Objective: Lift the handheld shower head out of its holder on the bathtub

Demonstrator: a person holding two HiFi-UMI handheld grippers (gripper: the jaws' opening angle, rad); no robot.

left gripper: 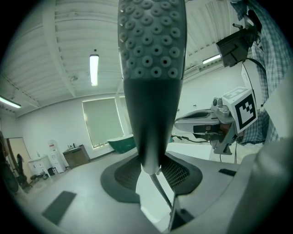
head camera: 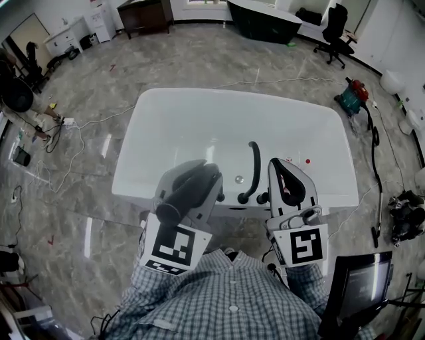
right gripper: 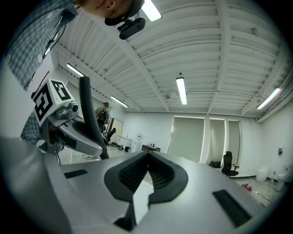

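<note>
My left gripper (head camera: pixel 199 174) is shut on the dark shower head (head camera: pixel 188 192) and holds it over the near rim of the white bathtub (head camera: pixel 166 113). In the left gripper view the shower head (left gripper: pixel 152 68) stands upright between the jaws of the left gripper (left gripper: pixel 151 169), nozzle face toward the camera, and a thin chrome hose (left gripper: pixel 161 189) trails below it. My right gripper (head camera: pixel 289 174) hovers to the right of it, shut and empty; in its own view the right gripper (right gripper: pixel 146 176) holds nothing. The black curved spout (head camera: pixel 254 166) and black fittings (head camera: pixel 261 197) sit on the rim between the two grippers.
A dark tub (head camera: pixel 265 20) and an office chair (head camera: pixel 334 30) stand at the back. A green and red machine (head camera: pixel 352 96) with a hose lies to the right of the tub. A monitor (head camera: pixel 362 282) is at the lower right. Cables (head camera: pixel 60 126) run over the floor at the left.
</note>
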